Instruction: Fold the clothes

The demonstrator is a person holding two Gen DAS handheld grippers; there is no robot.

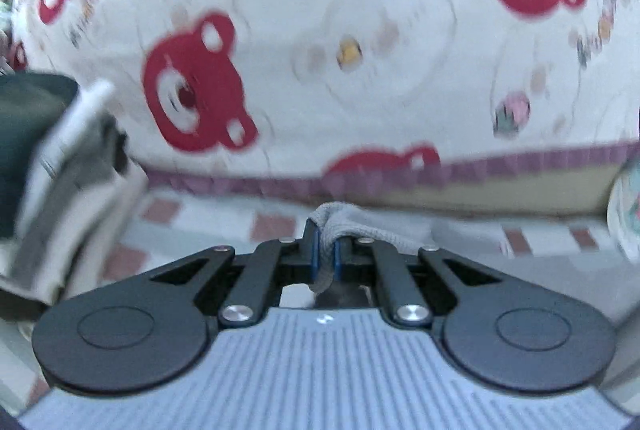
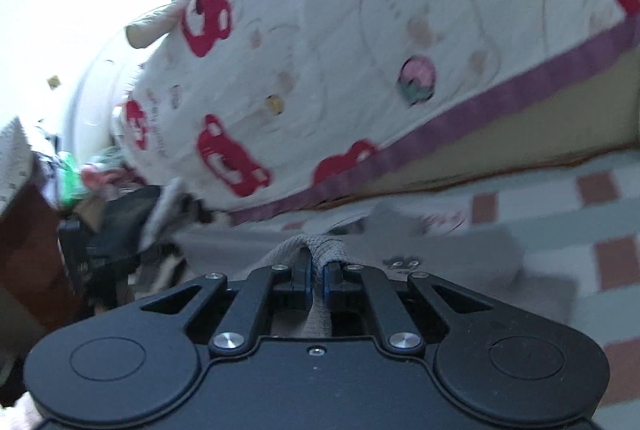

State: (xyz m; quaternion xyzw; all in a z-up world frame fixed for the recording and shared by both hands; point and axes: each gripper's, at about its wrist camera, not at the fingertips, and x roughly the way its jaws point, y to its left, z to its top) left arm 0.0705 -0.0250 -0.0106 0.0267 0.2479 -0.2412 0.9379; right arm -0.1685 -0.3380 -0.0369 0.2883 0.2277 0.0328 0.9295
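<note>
My left gripper (image 1: 325,254) is shut on a bunched edge of a grey knit garment (image 1: 344,220), which pokes up between the blue pads and trails to the right. My right gripper (image 2: 317,276) is shut on a fold of the same kind of grey knit cloth (image 2: 320,244); more grey cloth (image 2: 460,254) spreads over the checked surface ahead. Most of the garment is hidden under the grippers. Both views are motion-blurred.
A white bedsheet with red bears (image 1: 320,49) and a purple border (image 2: 500,93) fills the background. A red and white checked cover (image 2: 600,189) lies below. A dark and white pile of clothes (image 1: 60,157) sits at the left, also in the right wrist view (image 2: 132,230).
</note>
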